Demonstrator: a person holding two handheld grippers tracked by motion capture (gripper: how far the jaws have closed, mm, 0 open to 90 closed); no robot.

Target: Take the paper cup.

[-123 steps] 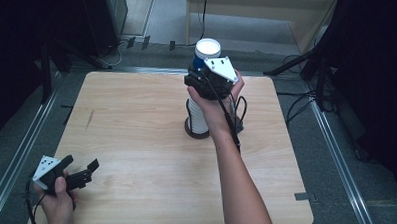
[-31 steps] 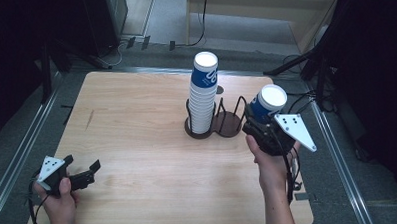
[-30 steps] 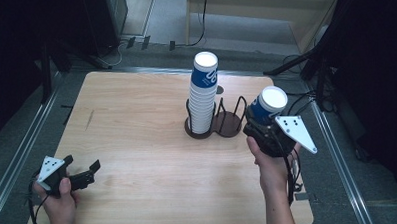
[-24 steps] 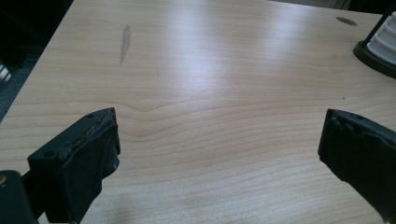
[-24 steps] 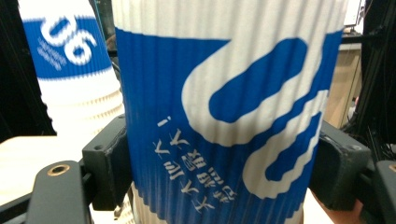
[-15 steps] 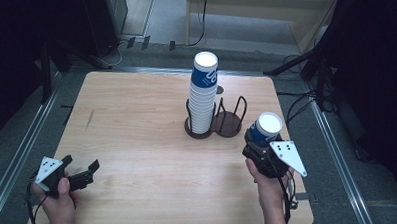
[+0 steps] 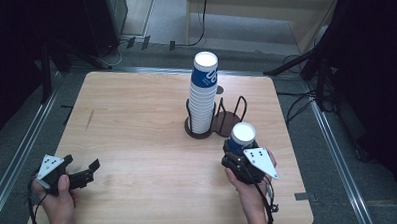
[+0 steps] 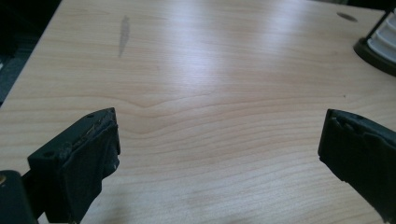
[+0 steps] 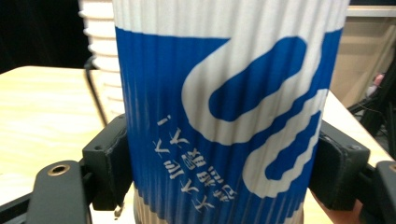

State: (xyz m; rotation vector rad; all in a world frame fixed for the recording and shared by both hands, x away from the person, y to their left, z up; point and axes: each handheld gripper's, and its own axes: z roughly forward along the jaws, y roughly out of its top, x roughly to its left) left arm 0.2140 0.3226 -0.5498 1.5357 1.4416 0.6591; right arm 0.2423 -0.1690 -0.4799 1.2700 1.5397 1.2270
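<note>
Wooden table, right tongs pinching blue-white cup, left tongs spread

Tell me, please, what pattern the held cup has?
Blue with white wavy bands on the cup; clearest in the right gripper view.

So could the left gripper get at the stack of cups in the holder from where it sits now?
Probably yes. The left gripper sits open at the table's near left corner, and only bare tabletop lies between it and the stack of cups. The right gripper with its cup stands off to the stack's other side.
</note>
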